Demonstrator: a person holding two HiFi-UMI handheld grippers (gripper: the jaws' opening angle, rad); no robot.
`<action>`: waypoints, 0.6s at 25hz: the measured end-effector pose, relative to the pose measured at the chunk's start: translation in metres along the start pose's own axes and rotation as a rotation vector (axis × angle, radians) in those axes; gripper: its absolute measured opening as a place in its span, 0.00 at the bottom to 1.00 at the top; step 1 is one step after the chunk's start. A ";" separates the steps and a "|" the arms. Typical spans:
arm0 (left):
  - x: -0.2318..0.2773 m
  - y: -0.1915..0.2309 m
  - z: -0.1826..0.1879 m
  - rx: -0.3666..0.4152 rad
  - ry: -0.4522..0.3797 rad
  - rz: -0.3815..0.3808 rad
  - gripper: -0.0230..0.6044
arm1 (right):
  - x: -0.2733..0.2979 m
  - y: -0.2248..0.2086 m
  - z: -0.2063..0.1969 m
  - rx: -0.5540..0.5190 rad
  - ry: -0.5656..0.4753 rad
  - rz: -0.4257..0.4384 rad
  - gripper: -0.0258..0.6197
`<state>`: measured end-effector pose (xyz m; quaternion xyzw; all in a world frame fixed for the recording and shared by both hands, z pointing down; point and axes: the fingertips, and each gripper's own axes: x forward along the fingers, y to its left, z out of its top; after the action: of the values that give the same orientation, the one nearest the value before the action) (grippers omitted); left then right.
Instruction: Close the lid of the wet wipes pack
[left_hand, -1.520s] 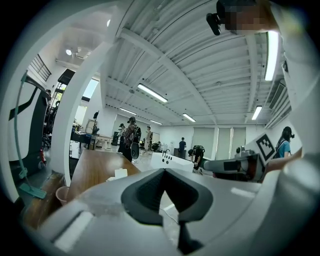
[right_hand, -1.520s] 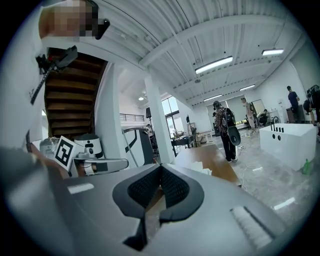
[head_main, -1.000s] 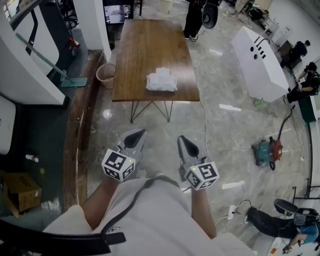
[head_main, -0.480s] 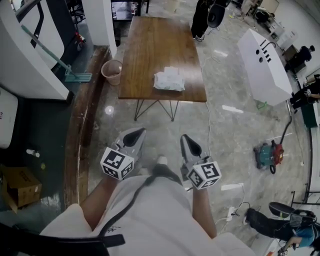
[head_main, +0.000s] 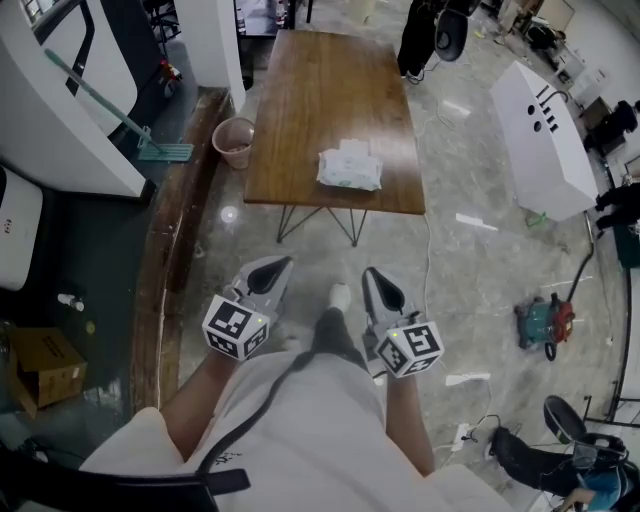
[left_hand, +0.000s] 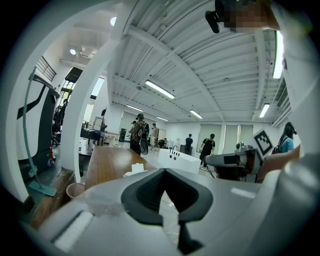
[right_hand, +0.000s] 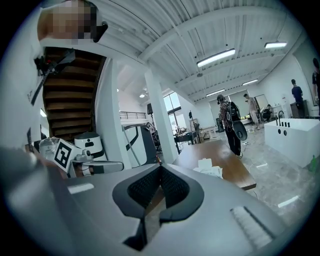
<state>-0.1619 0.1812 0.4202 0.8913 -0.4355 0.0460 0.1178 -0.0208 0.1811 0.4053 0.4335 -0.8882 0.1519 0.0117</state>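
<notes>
Wooden table (head_main: 320, 90) carries the wet wipes pack (head_main: 350, 169) near its closer edge, well apart from the left gripper (head_main: 278, 268) and the right gripper (head_main: 372, 278); both have their fingers clenched on nothing; the approach step seems in hand; the next move calls for reaching the pack's lid.

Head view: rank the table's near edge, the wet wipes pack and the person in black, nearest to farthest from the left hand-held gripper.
1. table's near edge, straight ahead of the left hand-held gripper.
2. wet wipes pack, on the tabletop, just past that edge.
3. person in black, standing beyond the table's far end.
</notes>
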 end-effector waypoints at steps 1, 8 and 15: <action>0.005 0.003 0.001 0.001 0.001 0.005 0.04 | 0.005 -0.005 0.002 0.000 0.000 0.005 0.05; 0.049 0.026 0.018 0.009 -0.004 0.043 0.04 | 0.046 -0.042 0.019 -0.003 0.010 0.054 0.05; 0.105 0.044 0.039 0.001 -0.011 0.088 0.04 | 0.084 -0.093 0.040 -0.011 0.034 0.103 0.05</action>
<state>-0.1327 0.0648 0.4095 0.8716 -0.4748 0.0462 0.1129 0.0029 0.0517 0.4045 0.3845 -0.9098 0.1547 0.0214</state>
